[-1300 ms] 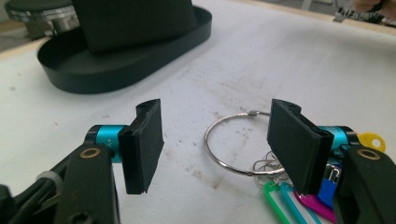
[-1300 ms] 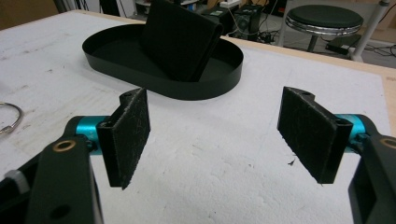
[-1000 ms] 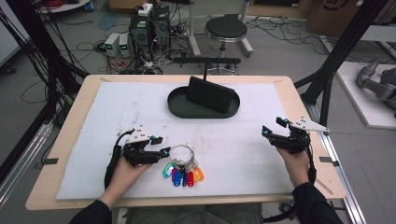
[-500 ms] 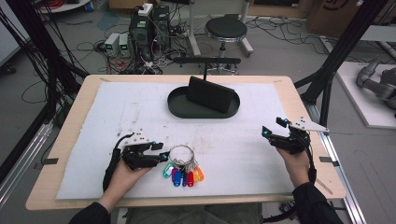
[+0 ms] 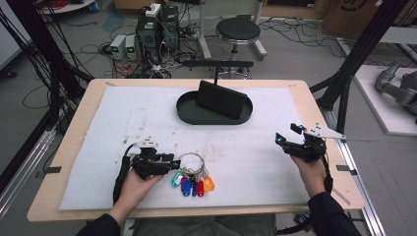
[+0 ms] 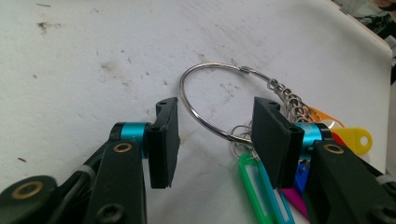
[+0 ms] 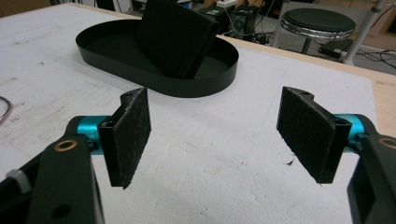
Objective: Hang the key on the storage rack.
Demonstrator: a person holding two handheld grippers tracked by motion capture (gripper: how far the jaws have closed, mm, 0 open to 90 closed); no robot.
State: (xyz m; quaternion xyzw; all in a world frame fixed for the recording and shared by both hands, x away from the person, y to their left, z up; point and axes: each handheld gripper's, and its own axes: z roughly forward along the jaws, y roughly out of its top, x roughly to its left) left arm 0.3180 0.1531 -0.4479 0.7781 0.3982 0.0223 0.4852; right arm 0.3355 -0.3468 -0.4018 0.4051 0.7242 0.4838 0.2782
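Where readable (blurred), key tags [image 5: 193, 184] blank.

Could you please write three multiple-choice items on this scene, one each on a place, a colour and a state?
1. Where does the black wallet stand?
A. In the black oval tray
B. Beside the key ring
C. On the stool

2. What colour is the key tag nearest the left gripper in the left gripper view?
A. Green
B. White
C. Brown

3. How do the jaws of the left gripper stand?
A. Shut on the wallet
B. Open, with the key ring partly between them
C. Shut on the tray rim

Answers:
1 A: the wallet leans upright inside the tray at the far side of the table.
2 A: a green tag lies between the jaws.
3 B: a wide gap shows between the two pads, and the ring's wire crosses it.
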